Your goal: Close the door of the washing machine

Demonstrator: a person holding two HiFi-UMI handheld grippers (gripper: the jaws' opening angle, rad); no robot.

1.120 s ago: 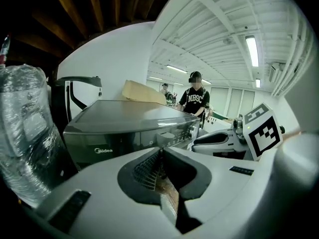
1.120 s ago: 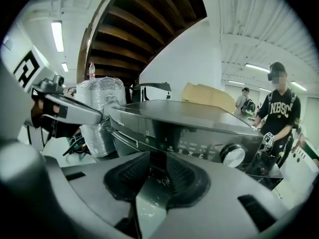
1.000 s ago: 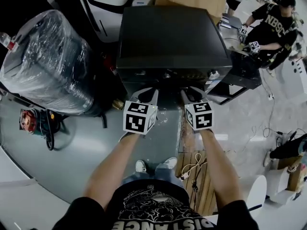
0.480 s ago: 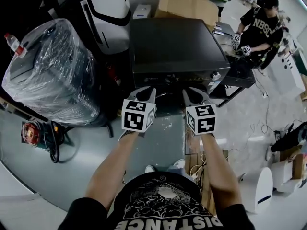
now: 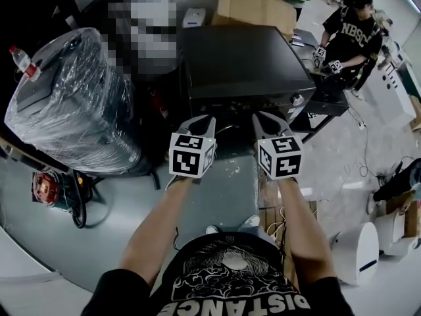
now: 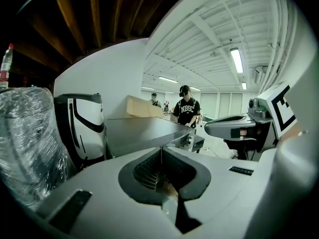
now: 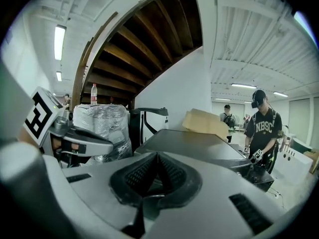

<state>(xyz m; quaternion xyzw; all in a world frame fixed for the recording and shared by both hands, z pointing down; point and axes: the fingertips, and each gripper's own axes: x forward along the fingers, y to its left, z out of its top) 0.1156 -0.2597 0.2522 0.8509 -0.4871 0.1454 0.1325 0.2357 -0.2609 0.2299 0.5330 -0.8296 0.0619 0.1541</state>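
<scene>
The black washing machine (image 5: 243, 58) stands in front of me, and only its flat top and control strip show. Its door is hidden below the front edge in every view. My left gripper (image 5: 204, 120) hovers just before the machine's front edge, jaws shut with nothing between them (image 6: 160, 151). My right gripper (image 5: 266, 118) hangs beside it at the same height, also shut and empty (image 7: 157, 156). Both point out over the machine's top (image 6: 139, 131), (image 7: 194, 143). Neither touches the machine.
A bulky plastic-wrapped thing (image 5: 72, 97) with a bottle (image 5: 20, 59) on it stands left of the machine. A cardboard box (image 5: 256, 5) sits behind. A person (image 5: 348, 31) works at a table to the back right. Wooden boards and cables (image 5: 270, 199) lie by my feet.
Both grippers have risen side by side in front of the machine's front edge. The view has drawn back a little from the machine.
</scene>
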